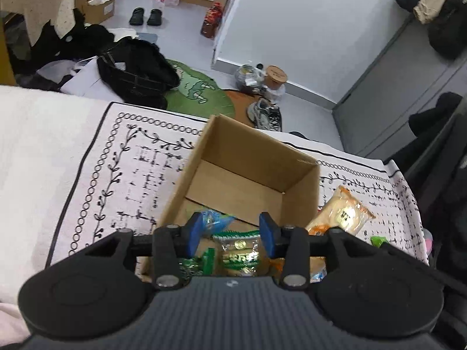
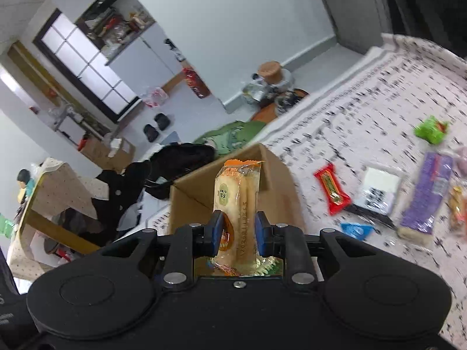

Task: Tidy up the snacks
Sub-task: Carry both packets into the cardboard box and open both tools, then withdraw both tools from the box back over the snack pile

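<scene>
left wrist: left gripper (image 1: 232,233) sits over the near end of the open cardboard box (image 1: 300,192), jaws partly apart, pads gripping nothing. below and between the fingers, inside the box: a green-and-gold snack packet (image 1: 239,252), a blue wrapper (image 1: 216,220) by the left pad, more green packets (image 1: 198,264) lower left. far half of the box floor is bare. the box stands on a white cloth with black vine print (image 1: 122,157). just right of the box, an orange-trimmed bread pack (image 1: 344,214), tilted.

right wrist: right gripper (image 2: 238,230) narrowly open, pads clamped on that bread pack (image 2: 236,198), held upright just over the box (image 2: 277,192). on the cloth (image 2: 364,108) to the right, well apart from the box: red candy bar (image 2: 331,188), blue wrapper (image 2: 356,229), white packet (image 2: 379,189), purple wafer pack (image 2: 426,192), green candy (image 2: 432,129). this side is motion-blurred.
</scene>
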